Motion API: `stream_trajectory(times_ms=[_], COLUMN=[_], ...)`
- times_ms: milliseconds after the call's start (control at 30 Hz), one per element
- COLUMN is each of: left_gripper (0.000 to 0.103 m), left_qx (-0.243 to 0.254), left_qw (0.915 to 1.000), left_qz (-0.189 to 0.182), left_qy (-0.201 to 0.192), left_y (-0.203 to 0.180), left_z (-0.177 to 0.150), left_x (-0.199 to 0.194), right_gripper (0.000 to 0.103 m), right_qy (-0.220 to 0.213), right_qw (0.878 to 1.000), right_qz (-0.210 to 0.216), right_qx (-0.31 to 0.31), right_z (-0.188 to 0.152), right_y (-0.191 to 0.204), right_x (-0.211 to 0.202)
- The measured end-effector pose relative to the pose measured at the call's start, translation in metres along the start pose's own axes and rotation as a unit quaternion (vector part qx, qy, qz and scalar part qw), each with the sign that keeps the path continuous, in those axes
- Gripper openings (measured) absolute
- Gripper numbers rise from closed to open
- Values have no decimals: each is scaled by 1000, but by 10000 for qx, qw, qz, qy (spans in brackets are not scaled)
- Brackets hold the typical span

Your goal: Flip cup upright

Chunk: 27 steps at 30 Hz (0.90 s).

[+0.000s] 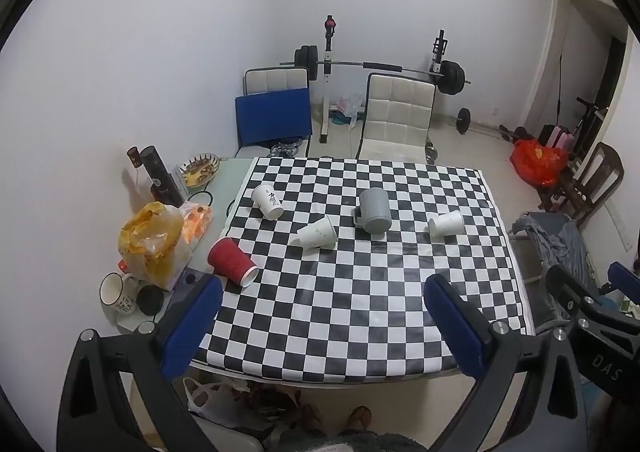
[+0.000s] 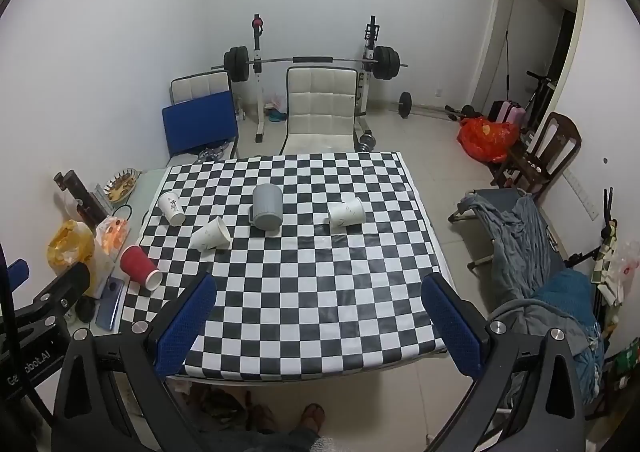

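Several cups lie on the checkered tablecloth (image 1: 360, 292). A red paper cup (image 1: 232, 262) (image 2: 140, 267) lies on its side at the left edge. Three white paper cups lie tipped: far left (image 1: 267, 201) (image 2: 171, 207), middle (image 1: 318, 234) (image 2: 211, 234), right (image 1: 447, 223) (image 2: 346, 212). A grey mug (image 1: 374, 210) (image 2: 267, 207) lies with its mouth toward me. My left gripper (image 1: 320, 316) and right gripper (image 2: 318, 312) are open, empty, held above the near table edge, well short of the cups.
Bags (image 1: 150, 244), a dark bottle (image 1: 160, 175), a bowl (image 1: 199, 169) and a white mug (image 1: 116, 294) crowd the table's left strip. Chairs (image 1: 394, 115) and a barbell rack (image 1: 380, 67) stand behind. A cot with cloth (image 2: 520, 236) is at the right.
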<state>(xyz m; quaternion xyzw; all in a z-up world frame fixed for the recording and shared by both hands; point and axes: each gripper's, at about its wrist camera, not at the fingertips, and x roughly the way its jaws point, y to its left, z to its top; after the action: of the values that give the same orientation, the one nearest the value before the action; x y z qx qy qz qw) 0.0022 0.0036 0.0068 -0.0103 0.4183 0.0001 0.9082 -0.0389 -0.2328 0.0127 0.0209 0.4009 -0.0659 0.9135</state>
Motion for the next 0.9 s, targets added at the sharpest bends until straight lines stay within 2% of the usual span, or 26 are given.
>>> stream_trajectory(times_ms=[133,233,900], left_gripper=[103,103,103], left_qx=[19,28,35], left_qw=[10000,10000,9999], left_qz=[-3,-2,13], left_qy=[-19,-30,-97], left_y=[3,1,1], left_z=[-1,14,16], left_x=[1,-2,-6], right_gripper=[103,103,103], right_qy=[-9,-23,-43], right_qw=[10000,10000,10000], right_qz=[-31,-35,-32], right_qx=[-30,-31,-13], right_z=[0,0,2], right_y=[2,1,0], right_x=[-1,-2,-4])
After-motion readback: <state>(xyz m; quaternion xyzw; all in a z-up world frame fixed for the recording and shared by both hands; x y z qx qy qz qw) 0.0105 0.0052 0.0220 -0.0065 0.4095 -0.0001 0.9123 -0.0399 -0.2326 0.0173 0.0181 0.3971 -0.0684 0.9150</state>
